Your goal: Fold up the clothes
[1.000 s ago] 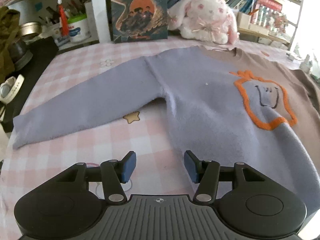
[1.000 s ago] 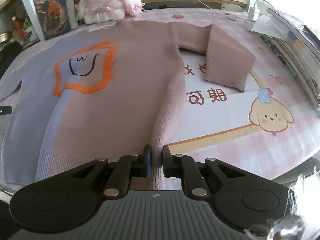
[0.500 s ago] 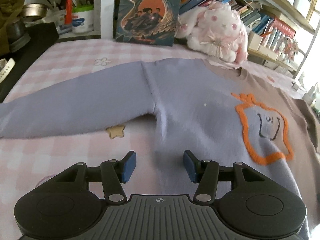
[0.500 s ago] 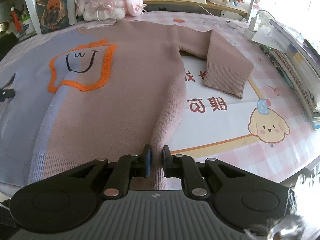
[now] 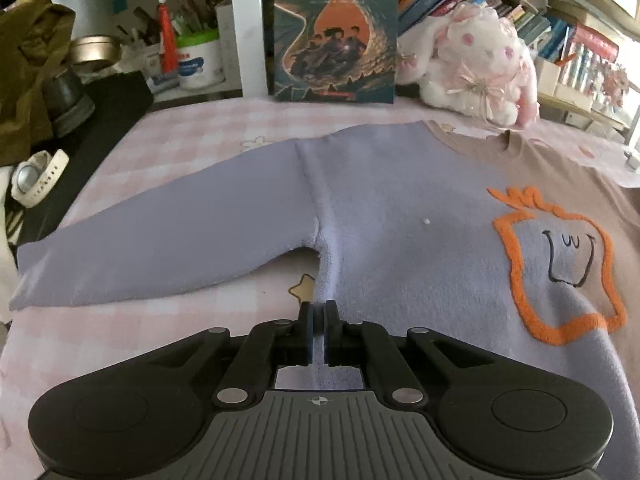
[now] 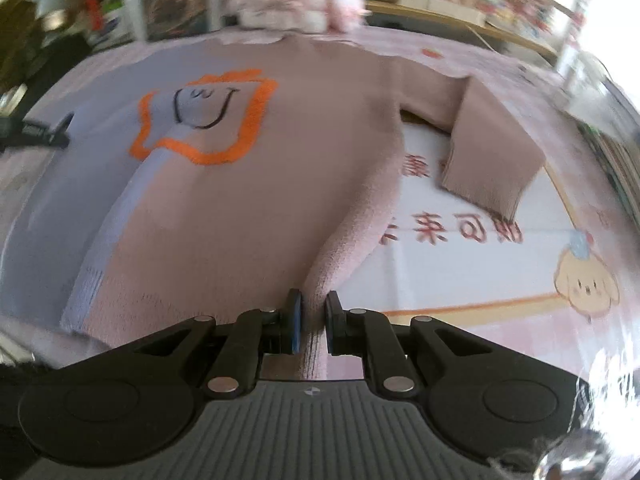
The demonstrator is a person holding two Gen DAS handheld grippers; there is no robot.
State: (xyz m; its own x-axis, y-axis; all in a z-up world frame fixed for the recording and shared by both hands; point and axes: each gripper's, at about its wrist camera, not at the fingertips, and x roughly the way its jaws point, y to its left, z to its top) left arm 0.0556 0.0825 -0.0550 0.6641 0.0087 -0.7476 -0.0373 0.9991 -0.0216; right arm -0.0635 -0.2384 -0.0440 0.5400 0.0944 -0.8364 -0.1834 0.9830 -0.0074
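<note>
Lavender-and-mauve knit sweater (image 5: 400, 208) spread flat, orange-outlined face, side seams pinched.

Both wrist views look low and forward across the same sweater (image 5: 400, 220) from opposite hem corners.

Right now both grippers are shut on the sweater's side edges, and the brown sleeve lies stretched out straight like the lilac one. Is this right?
Not quite. Both the left gripper and the right gripper do pinch the sweater, but the brown sleeve is bent back at the elbow, as the right wrist view shows. Only the lilac sleeve lies straight.
</note>
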